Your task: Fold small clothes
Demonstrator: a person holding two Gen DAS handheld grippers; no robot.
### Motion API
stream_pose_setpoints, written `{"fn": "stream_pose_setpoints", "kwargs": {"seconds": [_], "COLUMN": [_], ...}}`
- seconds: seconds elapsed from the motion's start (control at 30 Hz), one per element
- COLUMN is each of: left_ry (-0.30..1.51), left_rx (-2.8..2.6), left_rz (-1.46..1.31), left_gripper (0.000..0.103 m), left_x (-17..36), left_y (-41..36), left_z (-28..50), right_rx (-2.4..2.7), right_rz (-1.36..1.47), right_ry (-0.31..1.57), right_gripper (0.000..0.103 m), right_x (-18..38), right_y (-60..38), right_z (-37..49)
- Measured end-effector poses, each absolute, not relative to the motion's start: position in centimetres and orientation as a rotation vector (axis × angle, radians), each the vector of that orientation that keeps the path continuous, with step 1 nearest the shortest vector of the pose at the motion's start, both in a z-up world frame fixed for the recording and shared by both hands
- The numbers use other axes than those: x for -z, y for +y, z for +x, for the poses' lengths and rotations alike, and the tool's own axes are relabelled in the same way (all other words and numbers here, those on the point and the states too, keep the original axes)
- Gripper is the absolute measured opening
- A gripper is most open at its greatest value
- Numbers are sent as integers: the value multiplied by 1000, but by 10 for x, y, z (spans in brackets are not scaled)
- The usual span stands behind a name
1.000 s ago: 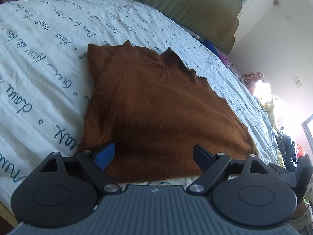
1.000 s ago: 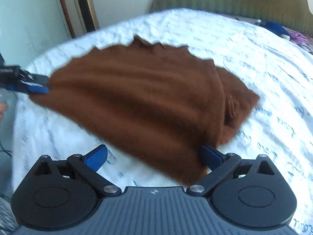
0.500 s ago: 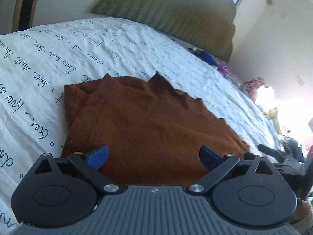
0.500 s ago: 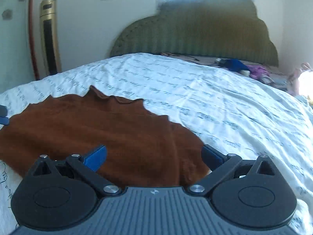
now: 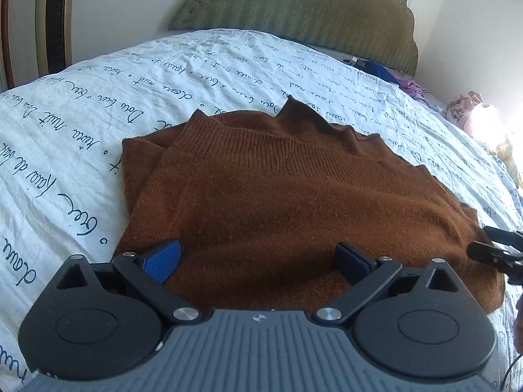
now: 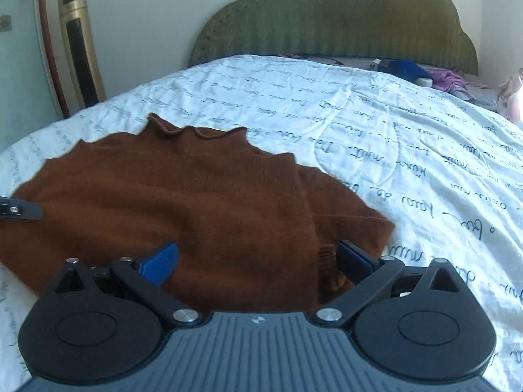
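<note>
**Holding both claws spread over a folded brown sweater**

Looking from the left of the bed to the right, we first see the gold tower fan standing against the wall past the bed's left edge, then the white bedspread printed with dark handwriting, and behind it the green padded headboard.

Our left gripper hangs over the near-left part of the brown sweater. Its blue pads stand wide apart and nothing is pinched between them; the knit simply lies beneath.

The sweater rests folded on the bedspread, toward the bed's near edge, with a ribbed band running across its far side and a second layer peeking out along its left side. Its far edge is wavy.

Our right gripper hovers over the sweater's near-right part, where a folded flap and a ribbed cuff lie. Its pads are likewise spread, gripping nothing. In the left wrist view its black fingers show at the sweater's right corner.

Farther right, near the bed's far-right corner, lie a blue cloth and a purple cloth.
</note>
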State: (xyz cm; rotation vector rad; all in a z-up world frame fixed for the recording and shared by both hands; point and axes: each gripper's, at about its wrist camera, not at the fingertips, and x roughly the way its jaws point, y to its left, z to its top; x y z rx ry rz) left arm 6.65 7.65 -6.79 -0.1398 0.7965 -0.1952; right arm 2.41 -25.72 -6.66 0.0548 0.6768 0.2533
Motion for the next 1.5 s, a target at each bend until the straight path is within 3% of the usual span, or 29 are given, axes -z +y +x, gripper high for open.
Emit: {"fn": "stream_pose_setpoints", "kwargs": {"seconds": [0.2,0.4,0.57,0.77,1.0,1.27,1.5], "left_ry": [797,815,808,778,847,1016,1050], "left_rx": [181,217,211,148,191,349,450], "left_rz": [-112,-139,-147,-128,-240,-440,-585], "left_gripper": [101,101,101,103,103,103,103], "left_x": [69,59,41,23,32,62,79], "left_y": [70,83,102,145,187,189,199], "left_z": [64,65,71,87,119,176,202], "right_rx": [-211,-105,-183,-329,-439,-465,-417], "right_rz": [-41,84,88,-108,-229,-184,-299], "right_ry": [737,760,710,680,648,618,602], "right_gripper": [103,103,103,103,103,103,103], "right_x": [94,72,57,55,57,48,56], "right_y": [-254,-262,-213,-131,-69,-36,-9], "right_z": [1,-15,-28,-34,-49,-41,-48]}}
